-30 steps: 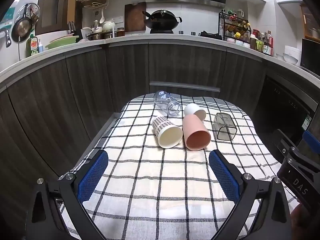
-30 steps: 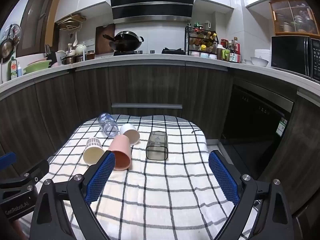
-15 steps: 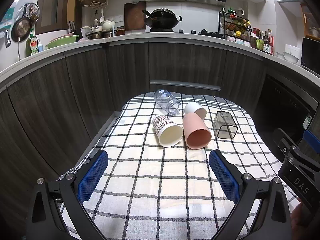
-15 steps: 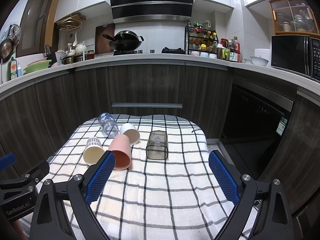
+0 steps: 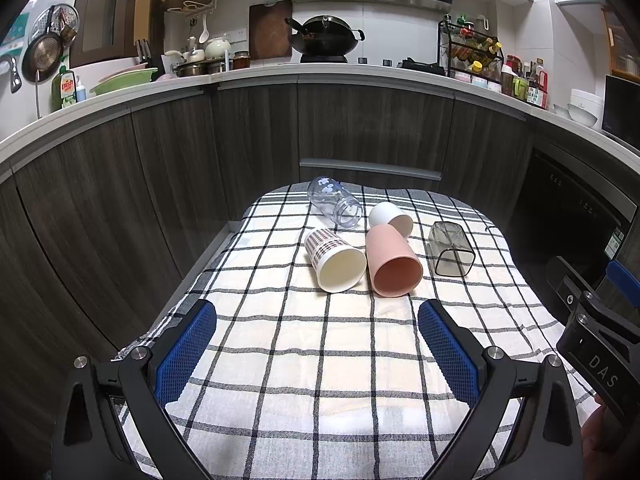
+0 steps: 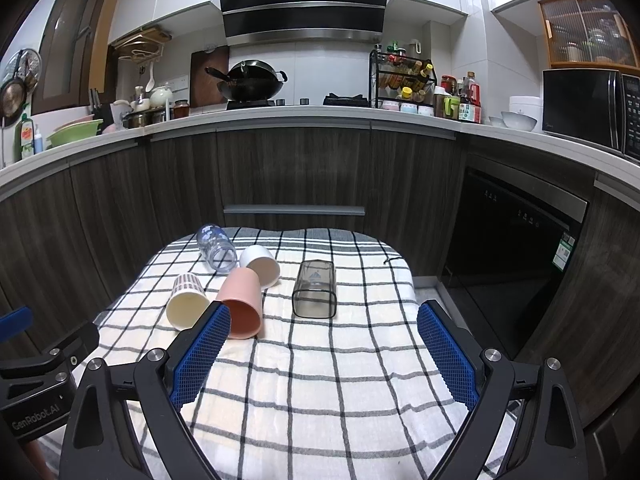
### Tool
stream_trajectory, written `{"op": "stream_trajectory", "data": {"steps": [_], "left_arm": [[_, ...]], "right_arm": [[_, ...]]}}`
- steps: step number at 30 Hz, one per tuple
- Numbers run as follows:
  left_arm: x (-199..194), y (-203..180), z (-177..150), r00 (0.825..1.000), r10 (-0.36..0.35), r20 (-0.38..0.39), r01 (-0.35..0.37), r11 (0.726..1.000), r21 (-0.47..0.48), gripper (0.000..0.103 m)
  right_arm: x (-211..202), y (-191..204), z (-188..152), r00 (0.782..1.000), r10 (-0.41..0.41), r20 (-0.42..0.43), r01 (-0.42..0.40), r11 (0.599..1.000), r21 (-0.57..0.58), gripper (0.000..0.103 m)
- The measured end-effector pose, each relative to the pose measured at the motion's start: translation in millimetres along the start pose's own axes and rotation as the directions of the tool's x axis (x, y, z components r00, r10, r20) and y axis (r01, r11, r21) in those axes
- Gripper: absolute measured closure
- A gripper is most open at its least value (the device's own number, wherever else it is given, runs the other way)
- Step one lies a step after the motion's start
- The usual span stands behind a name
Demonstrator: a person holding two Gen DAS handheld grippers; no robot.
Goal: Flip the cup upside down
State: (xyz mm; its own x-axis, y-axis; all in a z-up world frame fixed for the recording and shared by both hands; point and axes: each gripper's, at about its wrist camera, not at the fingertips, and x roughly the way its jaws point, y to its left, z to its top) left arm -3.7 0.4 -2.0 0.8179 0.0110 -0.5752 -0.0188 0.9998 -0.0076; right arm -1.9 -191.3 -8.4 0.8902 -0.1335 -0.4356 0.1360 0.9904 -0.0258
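Several cups lie on their sides on a checked cloth [image 5: 320, 360]: a checked-pattern cup [image 5: 334, 260], a pink cup [image 5: 392, 262], a white cup [image 5: 390, 216], a clear glass with blue print [image 5: 334, 202] and a smoky square cup [image 5: 450, 248]. They also show in the right wrist view: patterned [image 6: 186, 300], pink [image 6: 240, 304], white [image 6: 260, 266], clear [image 6: 216, 248], smoky [image 6: 314, 294]. My left gripper [image 5: 318, 350] is open and empty, short of the cups. My right gripper [image 6: 322, 354] is open and empty, near the smoky cup.
The cloth covers a small table [image 6: 408, 280] in front of dark kitchen cabinets [image 5: 360, 132]. A dishwasher front [image 6: 512, 260] stands to the right. The right gripper's body [image 5: 600, 344] shows at the left view's right edge.
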Motion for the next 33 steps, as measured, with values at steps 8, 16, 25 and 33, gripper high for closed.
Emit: {"op": "stream_trajectory", "data": {"steps": [8,16,25,33], "left_arm": [[0.1,0.0,0.3,1.000,0.000,-0.001,0.000,1.000,-0.001,0.000],[0.9,-0.3,-1.9,1.000,-0.001,-0.002,0.001,1.000,-0.002,0.000],[0.3,-1.2,-4.2,1.000,-0.002,-0.007,0.002,1.000,-0.003,0.000],[0.5,-1.1,-4.0,1.000,-0.002,-0.008,0.002,1.000,-0.003,0.000]], "right_arm": [[0.5,-0.2,0.0,1.000,0.001,-0.001,-0.001,1.000,0.001,0.008],[0.8,-0.2,-0.4,1.000,0.001,-0.002,-0.001,1.000,0.002,0.008],[1.7,0.4,-2.3,1.000,0.001,-0.003,-0.001,1.000,0.003,0.008],[1.9,-0.8,-0.5,1.000,0.003,-0.004,-0.003,1.000,0.003,0.008]]}}
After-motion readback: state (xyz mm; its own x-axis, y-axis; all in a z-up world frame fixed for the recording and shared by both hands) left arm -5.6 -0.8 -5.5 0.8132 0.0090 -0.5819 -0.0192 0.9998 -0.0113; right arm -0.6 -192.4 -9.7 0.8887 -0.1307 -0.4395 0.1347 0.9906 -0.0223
